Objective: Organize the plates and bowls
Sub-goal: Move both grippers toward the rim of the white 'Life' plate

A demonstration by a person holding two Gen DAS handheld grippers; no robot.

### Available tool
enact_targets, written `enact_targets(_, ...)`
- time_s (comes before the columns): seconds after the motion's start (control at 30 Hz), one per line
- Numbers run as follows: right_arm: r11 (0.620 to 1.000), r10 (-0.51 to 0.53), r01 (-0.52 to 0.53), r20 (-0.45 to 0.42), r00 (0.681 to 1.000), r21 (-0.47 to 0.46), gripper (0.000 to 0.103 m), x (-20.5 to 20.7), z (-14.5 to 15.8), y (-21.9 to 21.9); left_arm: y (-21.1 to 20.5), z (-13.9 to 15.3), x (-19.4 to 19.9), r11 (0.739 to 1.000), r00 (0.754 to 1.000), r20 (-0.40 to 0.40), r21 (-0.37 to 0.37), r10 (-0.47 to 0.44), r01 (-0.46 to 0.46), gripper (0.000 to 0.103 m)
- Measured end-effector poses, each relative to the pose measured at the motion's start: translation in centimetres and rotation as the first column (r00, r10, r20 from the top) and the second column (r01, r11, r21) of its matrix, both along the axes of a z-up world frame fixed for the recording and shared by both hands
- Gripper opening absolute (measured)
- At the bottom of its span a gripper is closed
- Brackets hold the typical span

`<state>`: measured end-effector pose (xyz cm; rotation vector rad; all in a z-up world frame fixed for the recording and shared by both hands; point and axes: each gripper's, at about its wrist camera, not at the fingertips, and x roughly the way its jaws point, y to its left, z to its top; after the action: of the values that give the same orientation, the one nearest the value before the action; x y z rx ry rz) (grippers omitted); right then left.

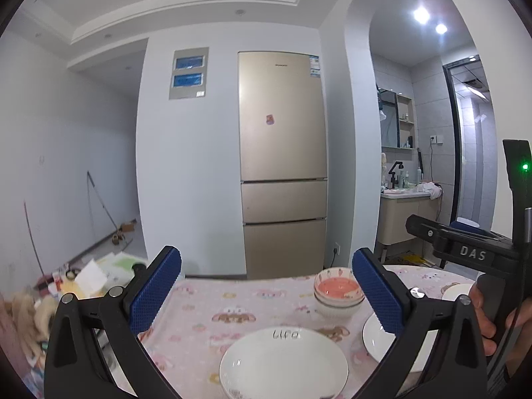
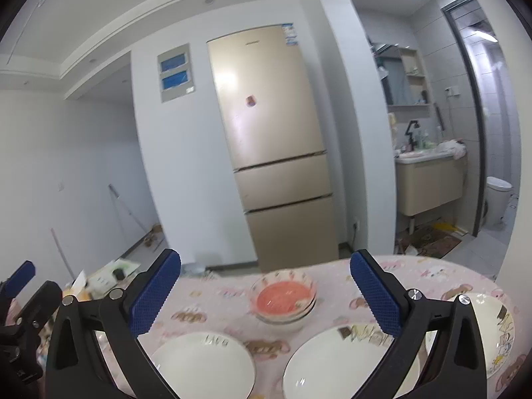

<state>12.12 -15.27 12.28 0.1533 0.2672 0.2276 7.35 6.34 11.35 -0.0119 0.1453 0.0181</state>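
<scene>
Hovering above a table draped in a pink cartoon-print cloth (image 1: pixel 199 312), both grippers spread wide and carrying nothing. Left gripper (image 1: pixel 266 294) pointing toward a gold three-door refrigerator (image 1: pixel 282 166), blue-padded fingers (image 1: pixel 154 294) framing a white plate lettered "Life" (image 1: pixel 282 362) lying at the near edge. Sitting farther back, just inside the right-hand pad in the left wrist view, a stack of small bowls with a pink-orange inside (image 1: pixel 337 294). Peeking out behind that pad, a white plate with a dark rim line (image 1: pixel 374 335). Showing at the right edge of the left wrist view, the right gripper's black body marked "DAS" and a hand (image 1: pixel 492 326) gripping its handle.

Right gripper (image 2: pixel 264 294) likewise gaping, nothing between its pads. Lying below it side by side, well apart from the bowl stack, the lettered plate and the dark-rimmed plate. Resting at far right, partly hidden by the gripper, a white dish with cartoon figures (image 2: pixel 495 326). Standing beyond an arch, a bathroom vanity (image 2: pixel 429 179).
</scene>
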Motion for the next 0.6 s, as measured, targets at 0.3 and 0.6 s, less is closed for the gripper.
enact_targets(0.3, 0.988, 0.118, -0.125, -0.087, 0.989, -0.086, 0.103, 1.1, -4.2, 3.7, 3.2, -5.5, 1.7, 0.995, 0.986, -0.156, -0.079, 0.054, -0.067, 0.103)
enact_targets(0.6, 0.971, 0.204, -0.229, -0.262, 0.943, -0.071, 0.103, 4.0, -10.4, 5.0, 5.6, -11.6, 4.9, 0.975, 0.935, -0.353, -0.197, 0.026, -0.102, 0.103)
